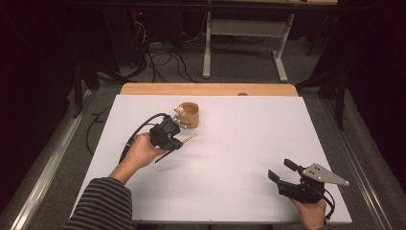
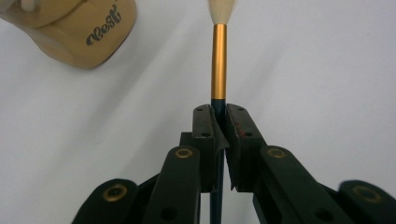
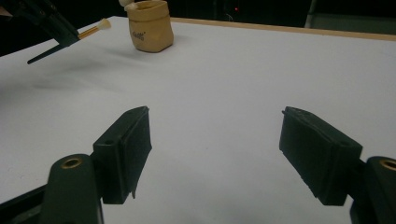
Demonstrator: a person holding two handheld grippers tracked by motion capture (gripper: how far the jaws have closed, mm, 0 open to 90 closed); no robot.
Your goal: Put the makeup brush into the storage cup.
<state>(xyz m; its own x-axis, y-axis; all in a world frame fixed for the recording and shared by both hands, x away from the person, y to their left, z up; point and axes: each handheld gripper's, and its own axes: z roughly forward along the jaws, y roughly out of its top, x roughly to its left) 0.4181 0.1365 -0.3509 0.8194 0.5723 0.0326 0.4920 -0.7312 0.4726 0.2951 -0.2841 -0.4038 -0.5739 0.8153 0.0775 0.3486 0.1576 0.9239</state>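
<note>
My left gripper (image 1: 178,139) is shut on a small brush (image 2: 218,65) with a dark handle, a gold ferrule and a pale bristle tip. It holds the brush off the white table (image 1: 225,158), tip toward the tan cup (image 1: 188,115). In the left gripper view the pads (image 2: 205,128) clamp the handle just below the ferrule, and the cup (image 2: 79,28) with dark lettering lies at the upper left. The right gripper view shows the brush (image 3: 93,29) left of the cup (image 3: 150,25), which has something pale in it. My right gripper (image 1: 281,170) rests open near the table's front right, nothing between its jaws.
A wooden strip (image 1: 208,89) borders the table's far edge. Beyond it stand a desk frame (image 1: 244,43) and cables on the floor. A cable (image 1: 139,129) trails from the left gripper.
</note>
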